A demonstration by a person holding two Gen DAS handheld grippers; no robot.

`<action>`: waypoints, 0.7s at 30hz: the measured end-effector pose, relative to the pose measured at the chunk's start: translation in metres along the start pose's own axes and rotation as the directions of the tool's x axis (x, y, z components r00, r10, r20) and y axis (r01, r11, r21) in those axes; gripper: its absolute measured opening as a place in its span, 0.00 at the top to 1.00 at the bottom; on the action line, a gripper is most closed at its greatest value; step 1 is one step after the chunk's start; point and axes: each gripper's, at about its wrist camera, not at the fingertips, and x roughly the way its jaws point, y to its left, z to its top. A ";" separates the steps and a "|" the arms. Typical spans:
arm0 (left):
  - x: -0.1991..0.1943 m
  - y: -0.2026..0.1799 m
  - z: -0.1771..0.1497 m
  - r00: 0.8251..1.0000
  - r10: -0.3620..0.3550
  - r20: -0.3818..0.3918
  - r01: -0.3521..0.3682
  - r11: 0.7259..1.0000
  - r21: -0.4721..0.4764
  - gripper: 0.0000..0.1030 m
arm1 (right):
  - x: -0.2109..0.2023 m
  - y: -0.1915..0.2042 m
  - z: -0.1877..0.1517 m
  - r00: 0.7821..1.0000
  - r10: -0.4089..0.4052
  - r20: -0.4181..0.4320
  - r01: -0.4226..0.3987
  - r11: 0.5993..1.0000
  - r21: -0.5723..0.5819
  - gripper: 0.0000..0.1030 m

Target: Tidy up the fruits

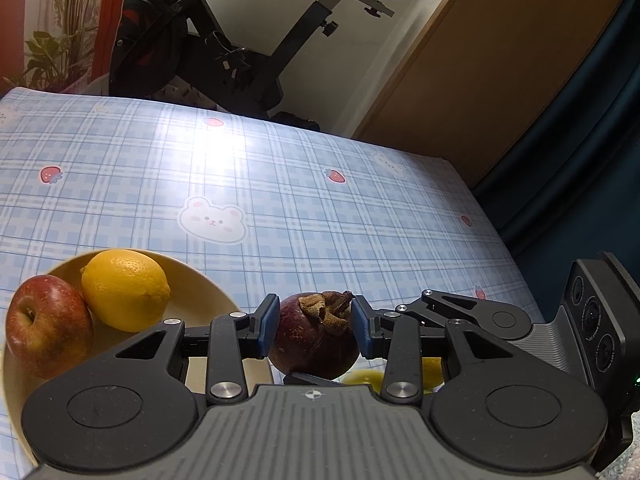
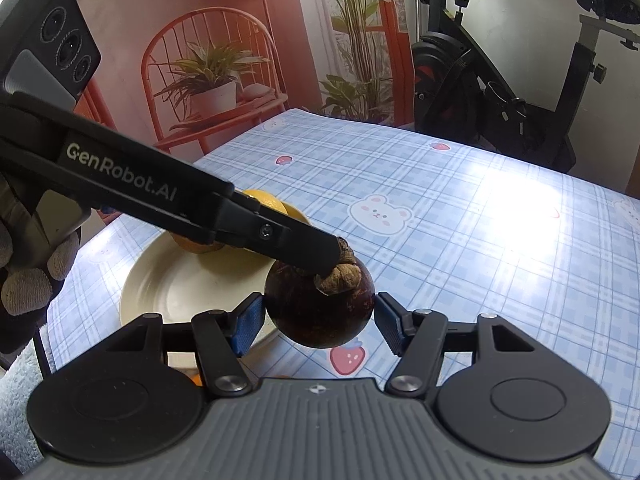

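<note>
There is one round cream plate (image 1: 200, 300). It sits to the left of the left gripper (image 1: 316, 324) and runs under its left side. Two fruits lie on the plate. A red apple (image 1: 48, 324) is at the far left, and a yellow lemon (image 1: 124, 288) is just beside it and touches it. The rest of the plate is bare. The plate stands on a blue checked cloth (image 1: 320, 200) with bears and strawberries on it.

The left gripper is only a little way open, and its blue pads (image 1: 270, 320) press on both sides of a dark purple mangosteen (image 1: 312, 340). The fruit's dry brown cap points up. A gloved hand (image 2: 28, 280) holds this gripper.

The right gripper (image 2: 318, 320) is open wider. The same mangosteen is right between its blue pads (image 2: 246, 324). The pads are very close to the fruit on each side, but I cannot tell if they squeeze it. Seen from the right gripper, the plate is ahead and to the left.
</note>
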 end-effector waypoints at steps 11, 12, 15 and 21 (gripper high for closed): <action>-0.035 0.023 -0.007 0.999 0.034 0.001 -0.034 0.999 -0.026 0.60 | 0.019 0.032 0.011 0.999 0.042 -0.009 -0.043 0.998 -0.053 0.39; -0.039 0.026 -0.007 0.999 0.038 0.001 -0.038 0.999 -0.032 0.60 | 0.022 0.036 0.012 0.999 0.048 -0.011 -0.049 0.997 -0.057 0.39; -0.049 0.037 -0.011 0.999 0.054 0.000 -0.054 0.997 -0.046 0.60 | 0.031 0.049 0.014 0.997 0.069 -0.018 -0.070 0.995 -0.075 0.39; -0.070 0.061 -0.021 0.996 0.092 -0.010 -0.093 0.992 -0.084 0.60 | 0.053 0.076 0.015 0.993 0.111 -0.047 -0.115 0.987 -0.113 0.39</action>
